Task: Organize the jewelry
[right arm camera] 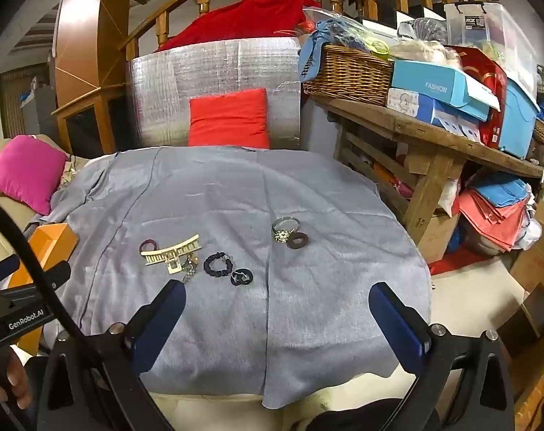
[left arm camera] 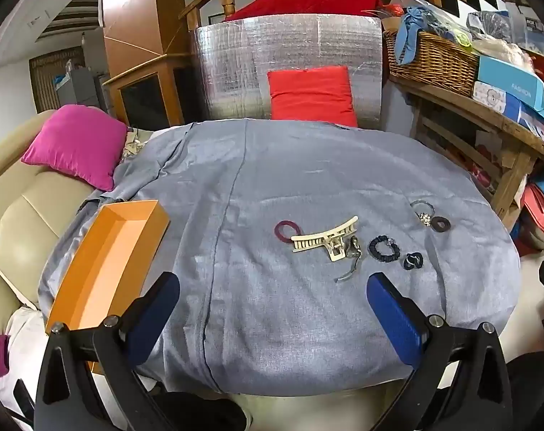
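Note:
An empty orange box (left arm camera: 106, 265) lies at the left of the grey cloth; its corner shows in the right wrist view (right arm camera: 52, 240). Hair pieces lie mid-cloth: a cream claw clip (left arm camera: 325, 242) (right arm camera: 171, 251), a maroon ring (left arm camera: 284, 231) (right arm camera: 147, 245), a silver clip (left arm camera: 350, 255), a black scrunchie (left arm camera: 384, 249) (right arm camera: 217, 264), a small dark tie (left arm camera: 413, 261) (right arm camera: 241, 276), a jewelled silver ring (left arm camera: 423, 212) (right arm camera: 284, 230) and a brown ring (left arm camera: 441, 224) (right arm camera: 297, 240). My left gripper (left arm camera: 272, 309) and right gripper (right arm camera: 277, 318) are open and empty, hovering short of them.
The cloth (left arm camera: 272, 186) covers a round table. A pink cushion (left arm camera: 78, 143) on a beige sofa sits left, a red cushion (left arm camera: 311, 97) against a silver panel behind. A wooden shelf with a wicker basket (right arm camera: 347, 72) and boxes stands right.

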Action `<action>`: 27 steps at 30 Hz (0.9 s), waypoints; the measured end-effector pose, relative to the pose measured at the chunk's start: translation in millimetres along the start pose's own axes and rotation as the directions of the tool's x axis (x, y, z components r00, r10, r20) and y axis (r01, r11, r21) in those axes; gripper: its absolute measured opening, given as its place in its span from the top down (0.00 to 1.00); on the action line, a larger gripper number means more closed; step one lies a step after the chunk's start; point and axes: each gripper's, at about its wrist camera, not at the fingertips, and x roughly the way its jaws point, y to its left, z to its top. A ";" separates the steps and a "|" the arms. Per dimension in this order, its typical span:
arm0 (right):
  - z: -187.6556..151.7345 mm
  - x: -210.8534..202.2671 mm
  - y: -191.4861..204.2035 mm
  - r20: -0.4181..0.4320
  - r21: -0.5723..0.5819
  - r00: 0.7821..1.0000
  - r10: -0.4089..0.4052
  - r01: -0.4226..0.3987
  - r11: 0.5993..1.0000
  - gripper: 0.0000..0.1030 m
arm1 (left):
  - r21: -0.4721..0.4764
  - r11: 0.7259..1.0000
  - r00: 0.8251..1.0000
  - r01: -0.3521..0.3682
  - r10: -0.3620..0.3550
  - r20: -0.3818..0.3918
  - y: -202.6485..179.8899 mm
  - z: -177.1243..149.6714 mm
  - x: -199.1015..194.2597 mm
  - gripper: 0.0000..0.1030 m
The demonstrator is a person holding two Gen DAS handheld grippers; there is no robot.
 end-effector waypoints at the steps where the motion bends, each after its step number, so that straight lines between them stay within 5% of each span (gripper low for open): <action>1: -0.3 0.3 0.1 -0.002 -0.002 1.000 -0.001 0.001 1.000 0.00 | -0.008 1.000 1.000 0.009 -0.009 0.002 2.6 -2.7 1.5 0.00; 27: 0.0 39.5 17.4 -0.021 -0.011 0.999 0.028 -0.029 1.000 0.00 | -0.004 0.999 0.998 -0.050 0.050 0.047 8.3 -0.9 15.5 0.00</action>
